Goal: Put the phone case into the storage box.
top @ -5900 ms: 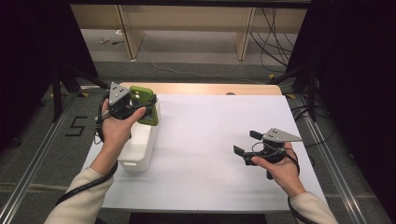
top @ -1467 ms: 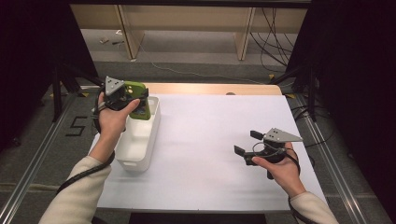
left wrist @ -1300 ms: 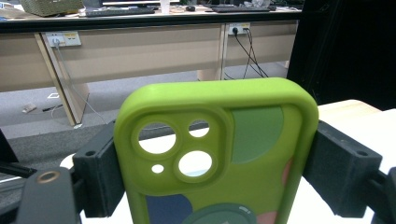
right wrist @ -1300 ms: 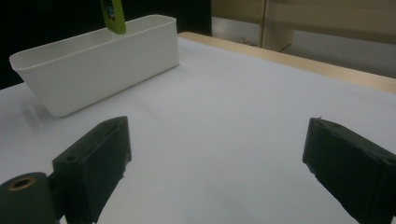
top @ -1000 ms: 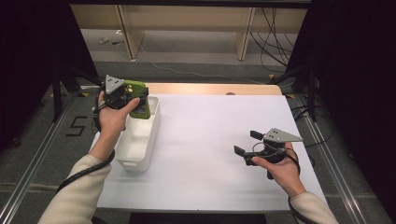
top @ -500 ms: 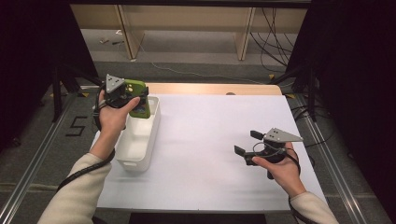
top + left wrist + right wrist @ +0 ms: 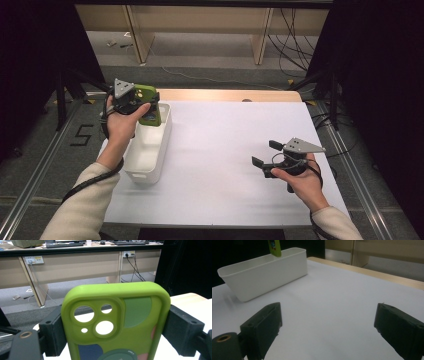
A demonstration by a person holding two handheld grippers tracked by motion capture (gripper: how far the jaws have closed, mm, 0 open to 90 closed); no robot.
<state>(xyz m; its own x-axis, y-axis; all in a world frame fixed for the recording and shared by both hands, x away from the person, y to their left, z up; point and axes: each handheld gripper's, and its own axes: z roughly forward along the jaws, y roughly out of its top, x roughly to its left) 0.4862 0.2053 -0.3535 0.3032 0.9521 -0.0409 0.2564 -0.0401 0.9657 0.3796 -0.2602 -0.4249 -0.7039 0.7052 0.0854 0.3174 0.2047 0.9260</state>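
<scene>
Over the white bin's (image 7: 150,150) far end, the left gripper (image 7: 136,102) clamps a green phone case (image 7: 117,322); its own view reveals camera cutouts and coloured patches. Right gripper (image 7: 272,157) hovers over the bench (image 7: 225,150), fingers (image 7: 262,327) spread, holding nothing.

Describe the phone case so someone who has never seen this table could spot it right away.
Start at the white table and find the long white bin along its left side. Over the bin's far end, the left tool grips the phone case by its sides. It is the one lime-green thing there, with round camera holes and coloured patches.
</scene>
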